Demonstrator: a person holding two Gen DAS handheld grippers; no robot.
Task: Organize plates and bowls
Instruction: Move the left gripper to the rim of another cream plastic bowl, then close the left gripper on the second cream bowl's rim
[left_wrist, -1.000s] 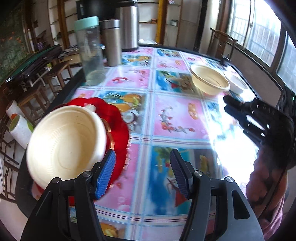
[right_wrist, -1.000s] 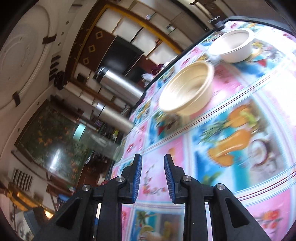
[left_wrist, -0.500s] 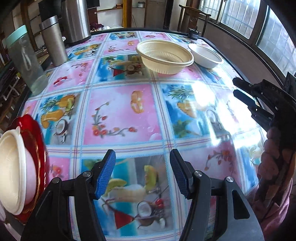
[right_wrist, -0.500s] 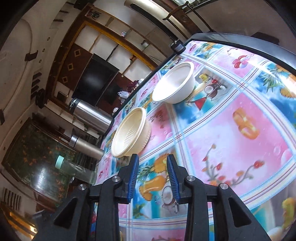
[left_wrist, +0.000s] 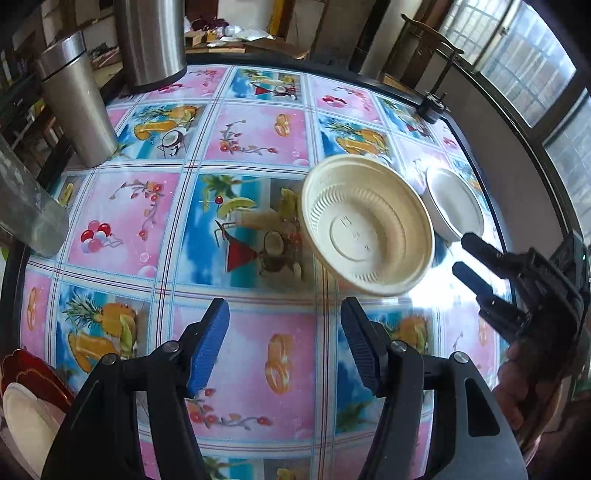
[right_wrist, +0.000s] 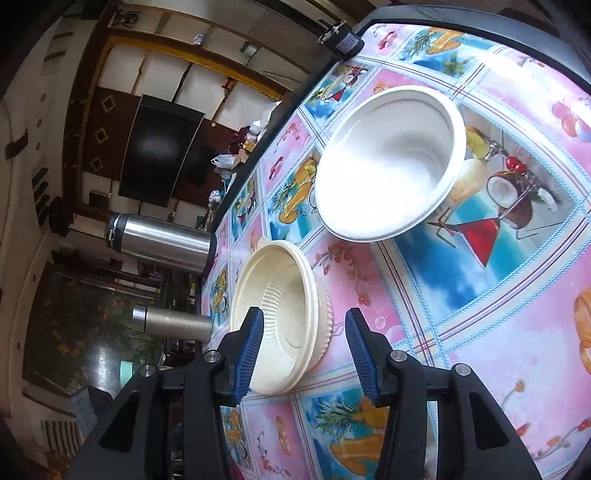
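Note:
A cream ribbed bowl (left_wrist: 369, 225) (right_wrist: 280, 317) stands on the fruit-print tablecloth, with a white bowl (left_wrist: 452, 203) (right_wrist: 388, 162) just beyond it. My left gripper (left_wrist: 284, 343) hangs open short of the cream bowl, nothing between its fingers. In the left wrist view my right gripper (left_wrist: 465, 254) reaches in from the right, close to both bowls. In its own view the right gripper (right_wrist: 303, 347) is open, the cream bowl's rim lying between its blue pads (right_wrist: 251, 347). At the lower left a red plate (left_wrist: 26, 369) carries a cream bowl (left_wrist: 22, 424).
Two steel flasks (left_wrist: 77, 99) (left_wrist: 151, 37) and a clear jar (left_wrist: 26, 203) stand along the table's left and far side. A small black clamp (left_wrist: 432, 107) sits at the far right edge. A hand (left_wrist: 521, 384) holds the right gripper. Windows lie to the right.
My left gripper swung right, away from the red plate and its bowl, toward the two bowls. My right gripper came close to the cream bowl and its jaws widened from nearly shut to open.

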